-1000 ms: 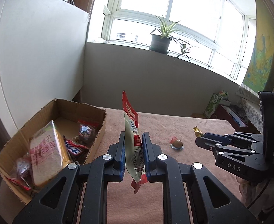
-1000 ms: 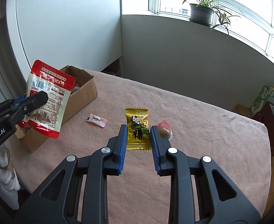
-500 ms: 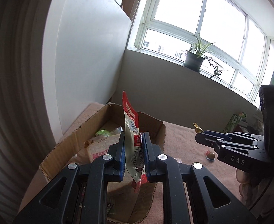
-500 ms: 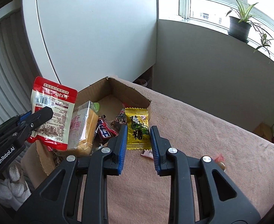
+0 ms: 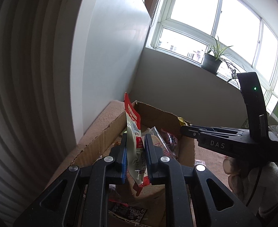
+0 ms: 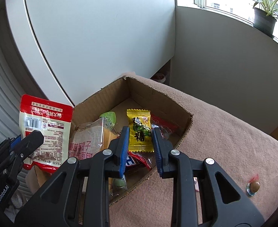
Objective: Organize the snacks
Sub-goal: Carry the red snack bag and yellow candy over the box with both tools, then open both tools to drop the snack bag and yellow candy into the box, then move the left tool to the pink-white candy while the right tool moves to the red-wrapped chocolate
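Observation:
My left gripper (image 5: 135, 145) is shut on a red and white snack pouch (image 5: 133, 130), held edge-on over the near end of the cardboard box (image 5: 99, 138). The same pouch (image 6: 44, 130) shows flat at the left of the right wrist view, over the box's left end. My right gripper (image 6: 140, 132) is shut on a yellow candy packet (image 6: 139, 130) and hangs above the inside of the box (image 6: 182, 134). Inside lie a wrapped bread loaf (image 6: 87, 141), a red and blue bar (image 6: 135, 160) and other small snacks.
The box stands on a pink cloth-covered table (image 6: 224, 141) beside a white cabinet (image 6: 101, 37). A wrapped round sweet (image 6: 253, 187) and a small pink wrapper (image 6: 196, 184) lie on the cloth to the right. A potted plant (image 5: 212, 60) stands on the windowsill.
Both grippers have swung left from over the cloth to over the box, each carrying its packet. The sweets on the cloth now lie off to the right.

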Demonstrator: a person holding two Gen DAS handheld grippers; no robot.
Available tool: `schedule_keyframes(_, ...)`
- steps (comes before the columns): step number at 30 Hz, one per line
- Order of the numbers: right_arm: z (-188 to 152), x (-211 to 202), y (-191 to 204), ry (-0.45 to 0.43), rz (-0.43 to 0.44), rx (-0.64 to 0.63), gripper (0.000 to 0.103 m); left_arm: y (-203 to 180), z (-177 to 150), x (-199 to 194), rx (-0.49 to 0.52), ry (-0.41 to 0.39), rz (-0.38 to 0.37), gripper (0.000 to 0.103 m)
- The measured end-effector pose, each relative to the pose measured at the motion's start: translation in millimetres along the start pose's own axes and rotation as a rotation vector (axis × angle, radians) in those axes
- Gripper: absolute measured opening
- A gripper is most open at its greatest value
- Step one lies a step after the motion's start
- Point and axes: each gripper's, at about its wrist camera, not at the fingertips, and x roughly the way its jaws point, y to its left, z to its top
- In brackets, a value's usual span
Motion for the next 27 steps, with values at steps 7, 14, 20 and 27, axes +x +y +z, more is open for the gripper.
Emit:
schedule_keyframes(7,0,2,4,-0.009,-0.007,0.005,0.067,-1,-1,-1,0.015,-0.003,-0.002,0.016)
schedule_keyframes(14,-3,-19,-8,-0.056,0.004,0.042,0.077,-3,0,2,0.012,0.005,-0.04,0.032)
schedule_keyframes(20,-15,-42,-38,-0.069,0.004,0.109,0.078,-19,2,9,0.009,0.033,-0.155,0.032)
schedule_keyframes(27,-36,-74,-84,-0.088,-0.05,0.173,0.078,-35,1,1,0.025,0.019,-0.155,0.032)
